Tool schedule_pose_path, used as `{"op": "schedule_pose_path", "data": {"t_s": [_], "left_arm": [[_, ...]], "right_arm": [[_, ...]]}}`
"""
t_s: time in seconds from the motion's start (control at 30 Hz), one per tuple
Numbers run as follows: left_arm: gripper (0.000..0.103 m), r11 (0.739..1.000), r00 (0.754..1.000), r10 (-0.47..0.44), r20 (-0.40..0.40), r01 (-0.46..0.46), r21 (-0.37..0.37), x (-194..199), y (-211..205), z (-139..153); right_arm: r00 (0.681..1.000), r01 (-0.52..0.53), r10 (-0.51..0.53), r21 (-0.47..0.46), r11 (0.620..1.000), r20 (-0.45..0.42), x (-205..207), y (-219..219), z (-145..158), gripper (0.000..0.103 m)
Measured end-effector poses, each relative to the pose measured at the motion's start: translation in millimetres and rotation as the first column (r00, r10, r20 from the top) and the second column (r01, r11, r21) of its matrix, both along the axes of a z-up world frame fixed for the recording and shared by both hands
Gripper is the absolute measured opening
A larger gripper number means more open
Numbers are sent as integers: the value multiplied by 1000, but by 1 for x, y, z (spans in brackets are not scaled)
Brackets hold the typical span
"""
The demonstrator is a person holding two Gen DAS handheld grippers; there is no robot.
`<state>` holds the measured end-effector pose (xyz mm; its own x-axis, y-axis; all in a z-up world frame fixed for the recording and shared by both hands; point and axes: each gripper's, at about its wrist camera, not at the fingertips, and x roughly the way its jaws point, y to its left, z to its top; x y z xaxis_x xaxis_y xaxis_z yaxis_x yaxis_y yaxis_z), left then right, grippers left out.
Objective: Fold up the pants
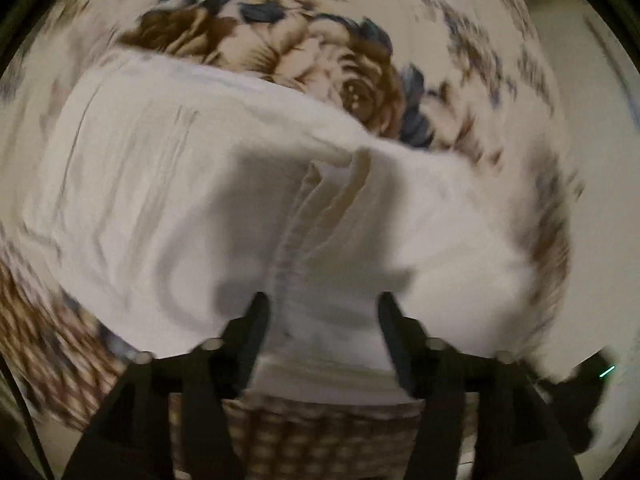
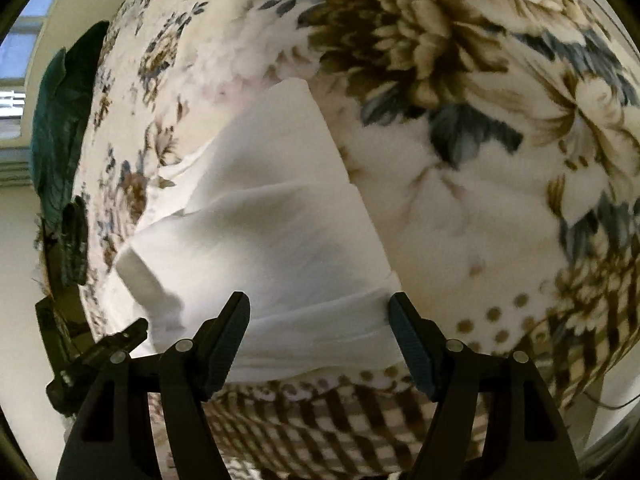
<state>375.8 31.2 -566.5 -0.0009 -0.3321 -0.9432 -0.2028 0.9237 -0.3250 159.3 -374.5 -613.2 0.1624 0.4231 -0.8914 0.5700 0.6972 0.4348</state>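
Note:
White pants (image 1: 160, 184) lie partly folded on a floral bedspread (image 1: 352, 80); the left wrist view is blurred. A bunched ridge of the cloth runs up between the fingers of my left gripper (image 1: 323, 320), which hangs just above it. Its jaws stand apart and the pads do not press the cloth. In the right wrist view the pants (image 2: 272, 220) form a layered white stack with a folded corner at the left. My right gripper (image 2: 320, 320) is wide open over the stack's near edge, with nothing pinched.
The bedspread (image 2: 460, 60) has a checked border (image 2: 320, 412) along its near edge. A dark green cloth (image 2: 60, 128) lies at the bed's left side, near a window (image 2: 16, 60). A black device (image 2: 104, 352) shows at lower left, and another dark one (image 1: 580, 392) at lower right.

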Motion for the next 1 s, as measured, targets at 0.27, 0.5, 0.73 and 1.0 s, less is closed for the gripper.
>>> {"op": "schedule_pose_path", "data": {"t_s": [0.27, 0.5, 0.73, 1.0], "left_arm": [[37, 986, 995, -92, -27, 95, 138, -9, -21, -45], [12, 951, 977, -207, 52, 189, 245, -34, -21, -14], [13, 923, 963, -265, -39, 265, 278, -42, -17, -34], [37, 965, 986, -169, 6, 165, 203, 2, -8, 8]], "right_arm": [[998, 57, -54, 127, 990, -23, -4, 14, -5, 74], [1000, 6, -4, 107, 994, -22, 0, 29, -12, 74], [999, -13, 19, 117, 993, -44, 4, 34, -17, 74], [998, -55, 57, 125, 991, -10, 29, 24, -1, 74]]}}
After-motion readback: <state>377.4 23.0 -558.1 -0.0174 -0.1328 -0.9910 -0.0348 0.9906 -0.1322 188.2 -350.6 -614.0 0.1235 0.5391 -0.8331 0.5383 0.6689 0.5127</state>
